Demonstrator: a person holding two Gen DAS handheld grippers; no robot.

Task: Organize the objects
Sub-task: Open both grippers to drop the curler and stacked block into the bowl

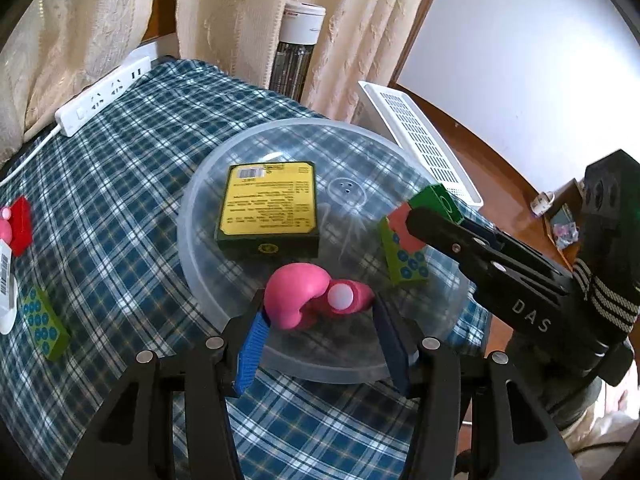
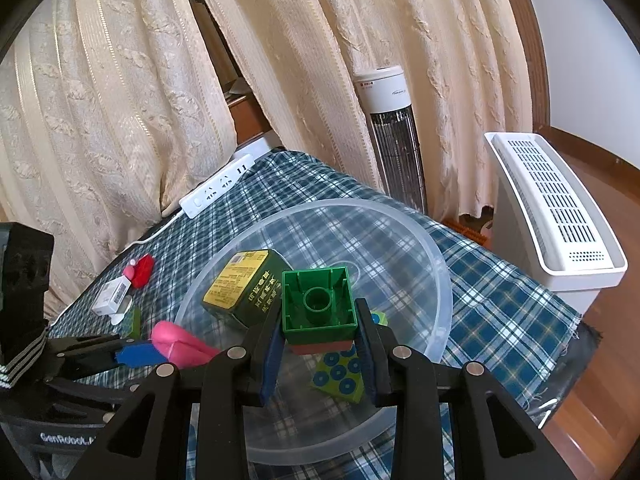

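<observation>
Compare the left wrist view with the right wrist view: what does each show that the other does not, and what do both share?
Only the left wrist view shows the wooden desk corner with small items, and the pink toy's white ball.

Only the right wrist view shows the green block's hollow underside and the tablecloth's frayed corner.

Both show the clear bowl, the yellow-labelled box, the pink toy, the power strip and both tools.

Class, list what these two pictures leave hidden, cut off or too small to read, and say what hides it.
1. Left wrist view: the white box is cut off by the picture's left edge.
2. Left wrist view: the print on the green tin is too small to read.
3. Right wrist view: the red block is mostly hidden under the green block.
4. Right wrist view: the pink toy is partly covered by the left gripper.
</observation>
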